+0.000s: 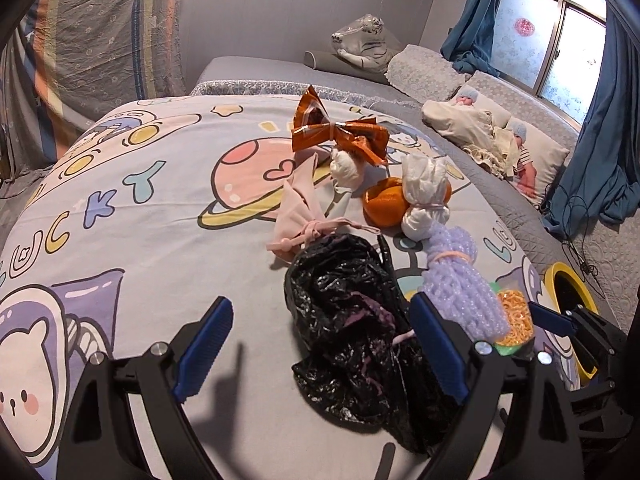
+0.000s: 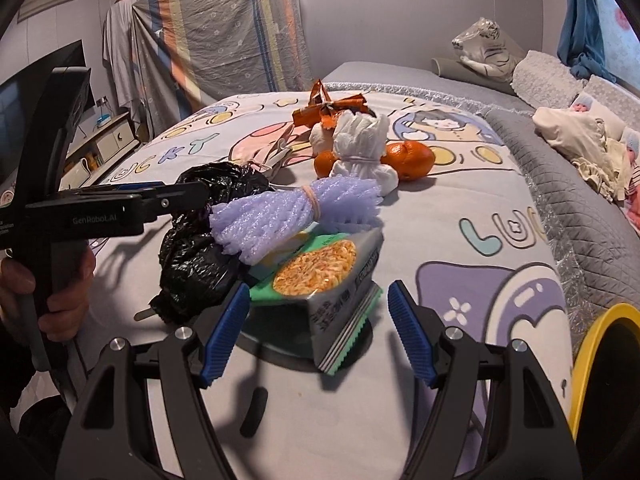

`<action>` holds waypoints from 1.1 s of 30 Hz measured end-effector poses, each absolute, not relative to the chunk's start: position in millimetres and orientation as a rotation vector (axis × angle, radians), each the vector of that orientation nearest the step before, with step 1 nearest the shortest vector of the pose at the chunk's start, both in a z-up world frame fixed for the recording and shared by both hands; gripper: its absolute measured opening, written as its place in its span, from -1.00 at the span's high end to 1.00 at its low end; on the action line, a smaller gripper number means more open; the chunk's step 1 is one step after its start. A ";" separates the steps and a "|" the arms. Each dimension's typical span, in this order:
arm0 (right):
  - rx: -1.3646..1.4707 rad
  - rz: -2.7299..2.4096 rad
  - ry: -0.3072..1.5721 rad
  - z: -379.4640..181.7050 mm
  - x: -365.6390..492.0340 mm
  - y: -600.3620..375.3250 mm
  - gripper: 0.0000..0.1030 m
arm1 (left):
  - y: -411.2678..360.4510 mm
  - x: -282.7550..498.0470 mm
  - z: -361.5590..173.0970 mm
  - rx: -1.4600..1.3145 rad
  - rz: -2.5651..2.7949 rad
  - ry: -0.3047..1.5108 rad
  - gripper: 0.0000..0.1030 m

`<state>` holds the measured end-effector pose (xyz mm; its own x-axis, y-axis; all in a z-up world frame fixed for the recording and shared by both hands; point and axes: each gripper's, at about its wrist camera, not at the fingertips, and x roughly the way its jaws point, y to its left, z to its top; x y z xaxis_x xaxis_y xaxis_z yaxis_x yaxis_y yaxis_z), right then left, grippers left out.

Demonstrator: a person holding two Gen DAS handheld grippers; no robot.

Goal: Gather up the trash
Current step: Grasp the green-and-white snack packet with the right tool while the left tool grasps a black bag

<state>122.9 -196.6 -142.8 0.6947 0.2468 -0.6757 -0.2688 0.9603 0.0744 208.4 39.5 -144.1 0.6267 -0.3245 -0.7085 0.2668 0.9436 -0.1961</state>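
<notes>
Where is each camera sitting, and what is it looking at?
Left wrist: rides on the left tongs, open, facing the black bag on the bed; the right tongs peek in.
Right wrist: rides on the right tongs, open, facing the noodle packet; a hand holds the left tongs.
Both see the purple foam net.

Two white tissue bundles (image 2: 362,148), two oranges (image 2: 412,160), one black bag (image 2: 196,248).

Both wrist views look low across the bedspread (image 1: 140,240), sharing the trash pile (image 2: 280,216).
</notes>
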 end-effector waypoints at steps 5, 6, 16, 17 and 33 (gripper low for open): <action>-0.024 0.301 0.765 -147.0 134.3 -195.1 -0.32 | 36.5 216.7 -150.9 -0.087 -0.340 0.855 -0.65; -0.024 0.305 0.766 -147.2 136.1 -194.9 -0.32 | 36.4 217.8 -151.9 -0.089 -0.340 0.857 -0.64; -0.021 0.333 0.784 -149.8 151.8 -192.7 -0.20 | 42.9 226.8 -159.7 -0.123 -0.336 0.888 -0.40; -0.021 0.337 0.786 -149.7 152.4 -192.0 -0.17 | 42.8 227.5 -160.1 -0.122 -0.336 0.890 -0.30; -0.010 0.342 0.798 -146.6 155.1 -199.0 0.27 | 58.4 231.0 -153.4 -0.155 -0.319 0.888 0.55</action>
